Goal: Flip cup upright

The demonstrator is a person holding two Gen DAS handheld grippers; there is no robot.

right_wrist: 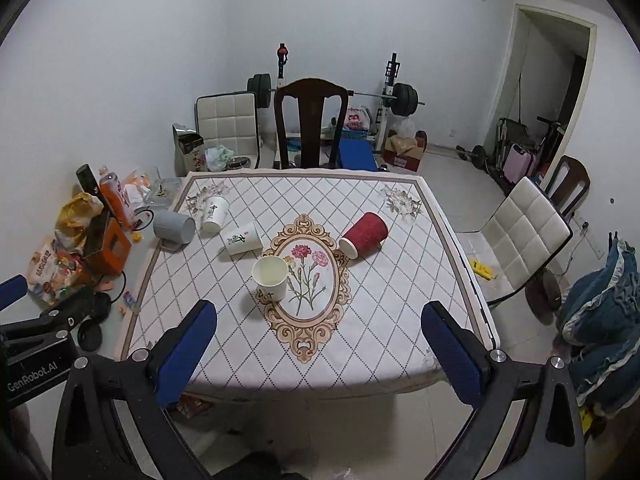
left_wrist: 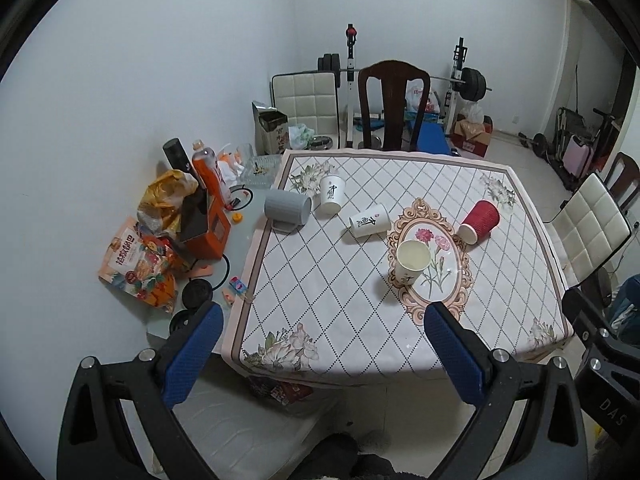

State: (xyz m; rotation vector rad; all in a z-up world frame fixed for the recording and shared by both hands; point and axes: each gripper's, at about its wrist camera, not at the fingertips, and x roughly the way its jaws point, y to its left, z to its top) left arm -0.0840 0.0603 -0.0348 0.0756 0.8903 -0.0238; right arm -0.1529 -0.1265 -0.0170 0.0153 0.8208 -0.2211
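So both grippers hang wide open short of the table (right_wrist: 440, 216), holding nothing. Going left to right: grey mug (right_wrist: 174, 227) on its side at 10 o'clock, a white cup (right_wrist: 214, 209) tipped beside it, another white cup (right_wrist: 243, 238) lying down, one cup (right_wrist: 270, 279) already upright mid-table, red cup (right_wrist: 365, 235) toppled at 1 o'clock. Risk I see: paper cups probably crush if squeezed hard, or roll off when nudged.

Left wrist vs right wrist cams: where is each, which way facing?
Left wrist: on the left hand-held gripper, raised off the table's near-left edge, facing across it; own open blue fingers show, right hand-held gripper at right.
Right wrist: on the right hand-held gripper, near edge, centred; left hand-held gripper at left.
Shared: upright white cup, red cup on its side.
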